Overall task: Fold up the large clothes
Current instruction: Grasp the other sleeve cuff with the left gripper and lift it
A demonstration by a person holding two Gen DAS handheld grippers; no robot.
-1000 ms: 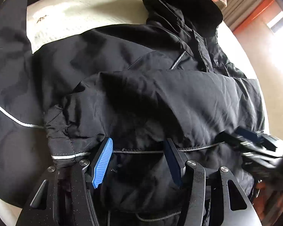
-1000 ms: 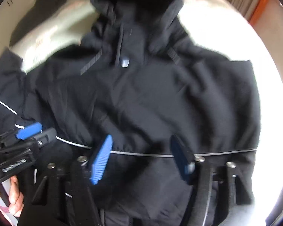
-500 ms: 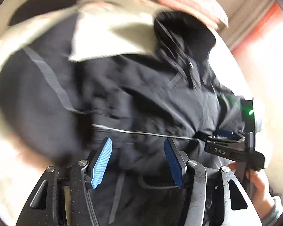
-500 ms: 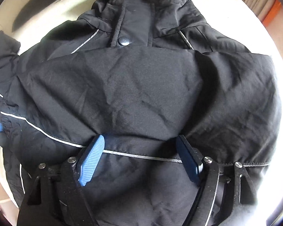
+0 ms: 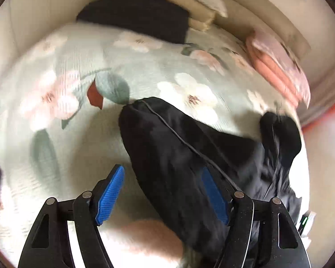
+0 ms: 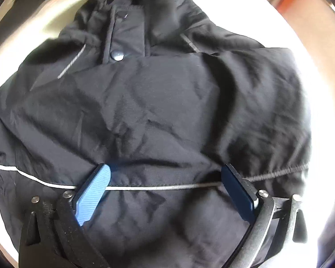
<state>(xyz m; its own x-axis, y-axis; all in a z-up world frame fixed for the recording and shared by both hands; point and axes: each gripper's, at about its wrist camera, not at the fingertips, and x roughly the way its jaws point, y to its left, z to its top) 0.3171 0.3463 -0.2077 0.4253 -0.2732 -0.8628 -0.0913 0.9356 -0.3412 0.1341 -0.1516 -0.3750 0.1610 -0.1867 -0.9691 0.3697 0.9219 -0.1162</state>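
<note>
The black jacket (image 6: 158, 111) lies flat on the flowery bed (image 5: 62, 93), with its collar at 12 o'clock in the right wrist view. The right gripper (image 6: 165, 183) has just been opening and its jaws stand wide over the hem, grasping nothing. The left gripper (image 5: 165, 192) has just been opening too, with a sleeve (image 5: 167, 147) loose between its jaws, running up toward 11 o'clock.

Matt black woven cloth jacket (image 6: 167, 111) with a shiny metal snap (image 6: 117, 55); ribbed floral bedspread (image 5: 145, 71).
</note>
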